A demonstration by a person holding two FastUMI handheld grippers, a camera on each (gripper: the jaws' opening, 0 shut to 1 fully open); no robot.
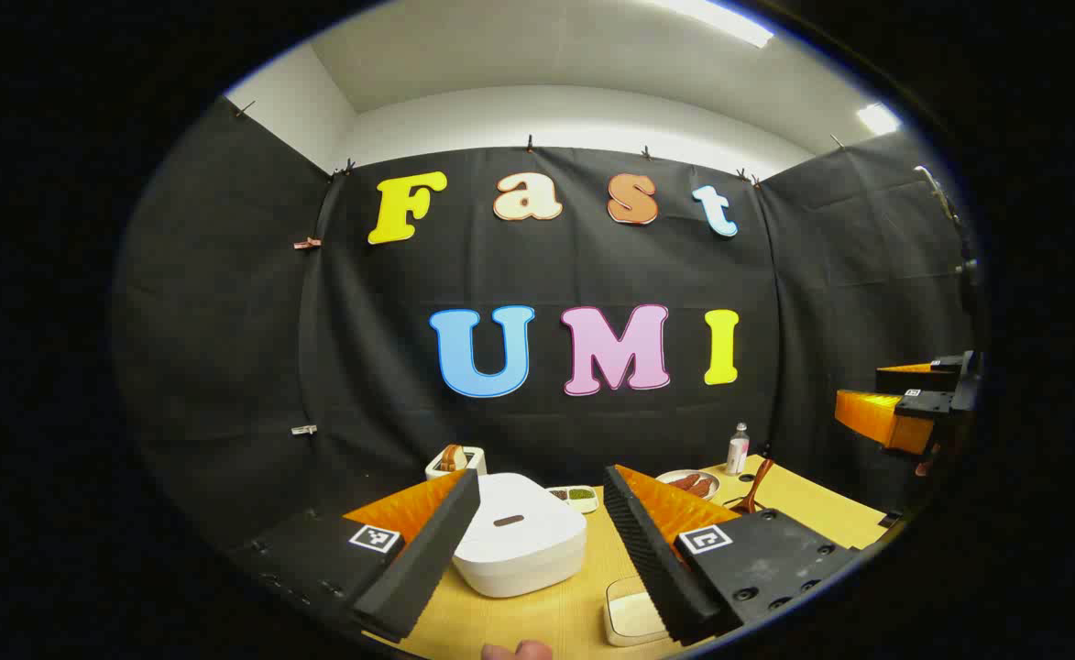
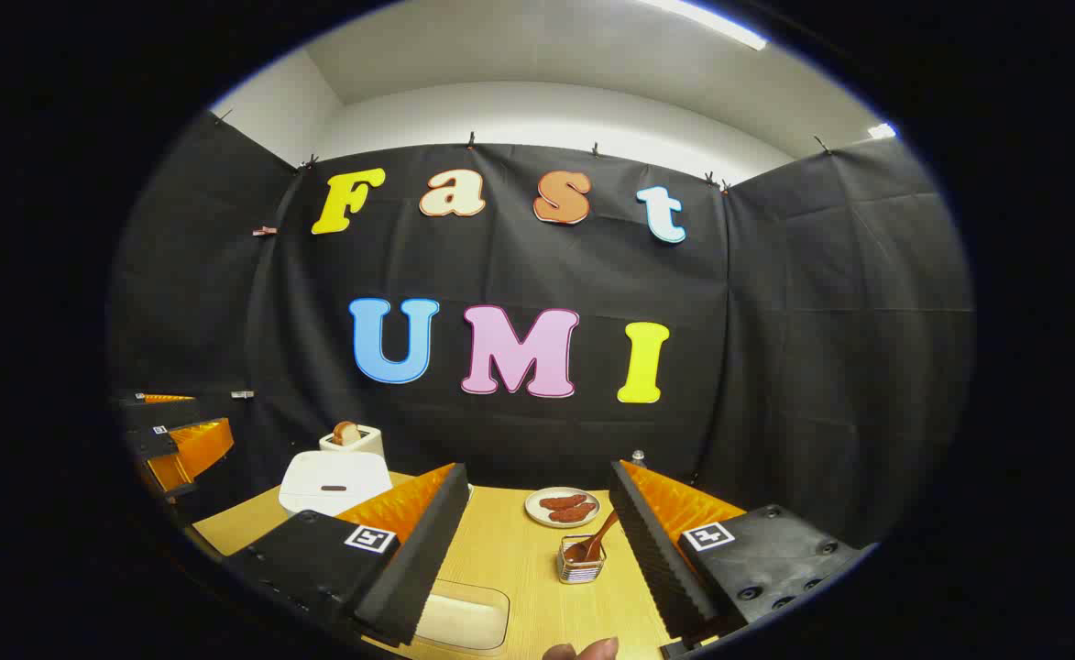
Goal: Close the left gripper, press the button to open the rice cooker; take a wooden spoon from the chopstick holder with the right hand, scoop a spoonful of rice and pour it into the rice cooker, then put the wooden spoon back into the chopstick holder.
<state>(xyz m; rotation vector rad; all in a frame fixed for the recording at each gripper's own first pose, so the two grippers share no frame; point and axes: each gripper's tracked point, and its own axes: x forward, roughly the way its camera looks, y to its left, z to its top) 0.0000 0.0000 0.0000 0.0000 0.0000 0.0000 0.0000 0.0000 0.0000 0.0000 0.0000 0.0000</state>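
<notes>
Both hand-held grippers wide open above the counter (image 1: 537, 614).
Cooker (image 1: 519, 541) lid shut ahead of left hand-held gripper (image 1: 542, 541); spoon (image 2: 595, 541) in holder (image 2: 581, 566) ahead of right hand-held gripper (image 2: 537, 550).

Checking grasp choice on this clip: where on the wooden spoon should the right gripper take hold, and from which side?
Probably the upper handle. The wooden spoon stands bowl-down in the chopstick holder, its handle leaning up and to the right, clear of the rim. The right gripper, fingers open, could come from above and in front, close across the free handle, then lift along its tilt.
</notes>
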